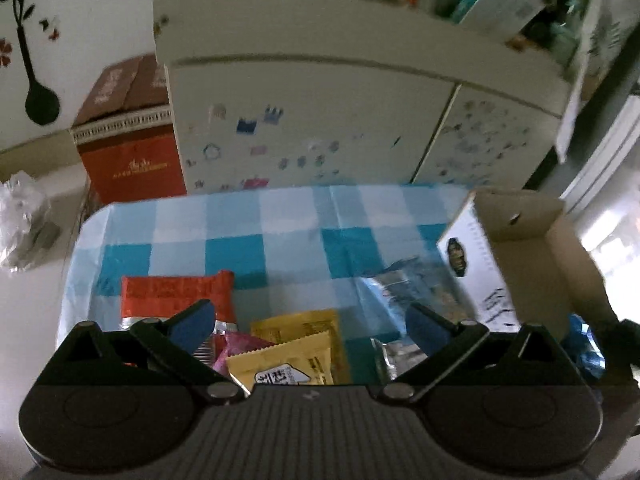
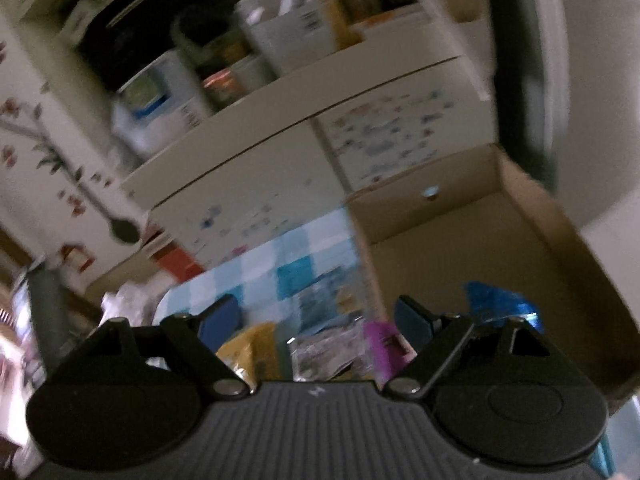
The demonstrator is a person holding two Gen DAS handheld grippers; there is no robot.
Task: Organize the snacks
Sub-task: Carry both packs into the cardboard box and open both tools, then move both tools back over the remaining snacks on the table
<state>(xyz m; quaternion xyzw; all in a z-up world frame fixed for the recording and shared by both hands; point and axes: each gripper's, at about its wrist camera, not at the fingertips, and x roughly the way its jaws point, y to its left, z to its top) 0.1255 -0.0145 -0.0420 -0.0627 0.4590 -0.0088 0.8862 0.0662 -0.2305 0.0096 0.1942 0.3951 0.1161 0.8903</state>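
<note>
Snack packets lie on a blue-and-white checked cloth (image 1: pixel 288 216). In the left wrist view a red packet (image 1: pixel 176 294) lies at the left, two yellow packets (image 1: pixel 296 350) and a pink one (image 1: pixel 236 346) in the middle, and a silver packet (image 1: pixel 404 286) at the right. My left gripper (image 1: pixel 310 322) hangs wide open above the yellow packets and holds nothing. An open cardboard box (image 1: pixel 532 264) stands at the right. My right gripper (image 2: pixel 316 322) is open over a clear packet (image 2: pixel 328 350) and a purple packet (image 2: pixel 384 344) beside the box (image 2: pixel 460 248), where a blue packet (image 2: pixel 500 302) lies.
A white cabinet (image 1: pixel 320 120) with stickers on its doors stands behind the table, its shelf crowded with boxes. A red carton (image 1: pixel 132 160) sits on the floor at the left. Crumpled plastic (image 1: pixel 20 216) lies at the far left.
</note>
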